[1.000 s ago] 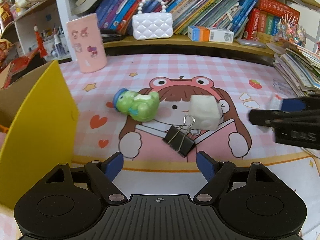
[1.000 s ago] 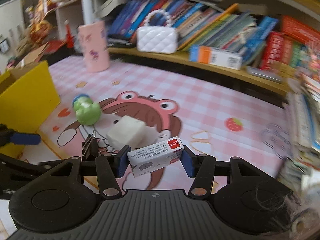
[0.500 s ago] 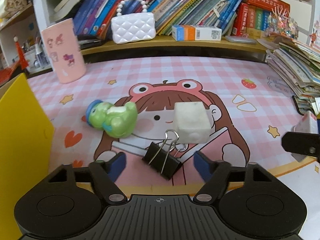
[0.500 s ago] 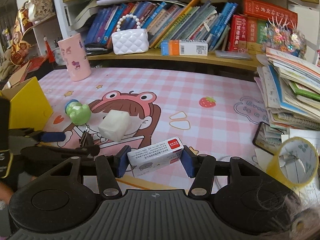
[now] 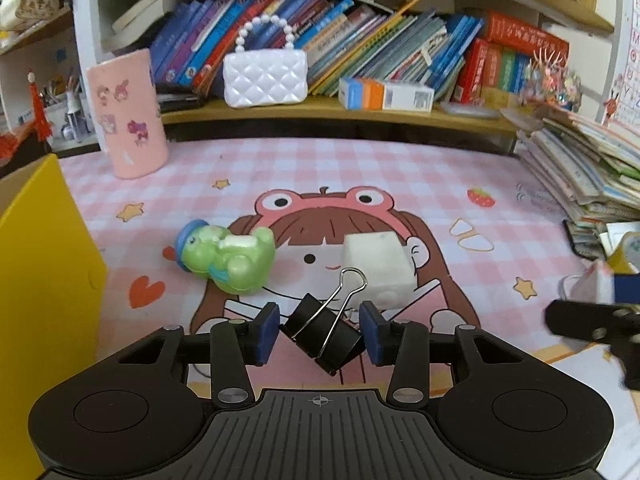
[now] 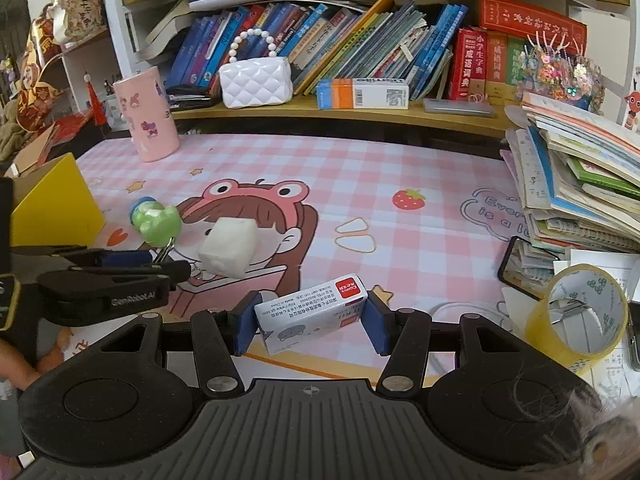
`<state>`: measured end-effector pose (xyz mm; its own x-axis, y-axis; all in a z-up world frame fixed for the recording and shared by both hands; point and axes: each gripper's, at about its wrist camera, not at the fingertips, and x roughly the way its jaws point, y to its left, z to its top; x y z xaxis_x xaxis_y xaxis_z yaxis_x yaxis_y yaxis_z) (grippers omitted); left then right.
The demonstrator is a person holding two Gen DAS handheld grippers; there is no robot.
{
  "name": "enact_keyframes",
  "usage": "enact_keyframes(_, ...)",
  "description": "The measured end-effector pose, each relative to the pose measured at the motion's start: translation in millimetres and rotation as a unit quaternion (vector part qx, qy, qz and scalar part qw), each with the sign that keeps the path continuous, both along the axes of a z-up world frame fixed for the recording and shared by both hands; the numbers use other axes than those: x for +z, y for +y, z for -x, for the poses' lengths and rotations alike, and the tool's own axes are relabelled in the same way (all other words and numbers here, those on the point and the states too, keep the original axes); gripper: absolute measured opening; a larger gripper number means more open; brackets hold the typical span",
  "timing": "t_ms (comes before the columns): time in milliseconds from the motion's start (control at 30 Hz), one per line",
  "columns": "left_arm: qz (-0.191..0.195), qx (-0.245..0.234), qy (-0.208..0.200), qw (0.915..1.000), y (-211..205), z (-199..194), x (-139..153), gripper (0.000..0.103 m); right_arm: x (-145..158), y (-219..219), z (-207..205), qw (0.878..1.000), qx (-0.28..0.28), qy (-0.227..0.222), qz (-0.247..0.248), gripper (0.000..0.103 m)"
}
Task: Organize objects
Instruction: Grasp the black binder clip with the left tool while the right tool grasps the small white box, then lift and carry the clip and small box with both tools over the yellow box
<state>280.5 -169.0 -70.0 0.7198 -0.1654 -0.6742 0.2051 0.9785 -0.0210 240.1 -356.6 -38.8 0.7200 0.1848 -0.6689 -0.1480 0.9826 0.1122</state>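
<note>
Crowded bookshelf (image 5: 360, 112) behind pink desk mat (image 5: 360, 168)

The yellow box (image 5: 44, 280) is cut off by the left edge, and the right gripper (image 5: 592, 320) is blurred there.

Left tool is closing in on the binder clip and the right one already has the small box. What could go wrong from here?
1. The binder clip lies slantwise between the left tool's pads, which do not visibly grip it; squeezing its corners may twist it out.
2. Its wire handle overlaps the white cube, so lifting might drag the cube.
3. The right tool holds the small box tilted, so it may slip.
</note>
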Motion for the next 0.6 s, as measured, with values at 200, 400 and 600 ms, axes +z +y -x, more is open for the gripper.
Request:
enact_keyframes(200, 0.012, 0.004, -0.006, 0.9999, 10.3, 16.2, 13.9, 0.042, -0.1, 14.7, 4.2, 1.0, 0.006, 0.004, -0.006, 0.051)
enact_keyframes(400, 0.027, 0.007, -0.001, 0.9996, 27.1, 40.2, 24.4, 0.042, 0.6, 28.6, 16.1, 1.0, 0.008, 0.012, -0.003, 0.051)
enact_keyframes(600, 0.039, 0.003, -0.002, 0.9992, 46.2, 73.8, 34.9, 0.042, 3.1, 45.5, 37.2, 1.0, 0.007, 0.014, 0.002, 0.051)
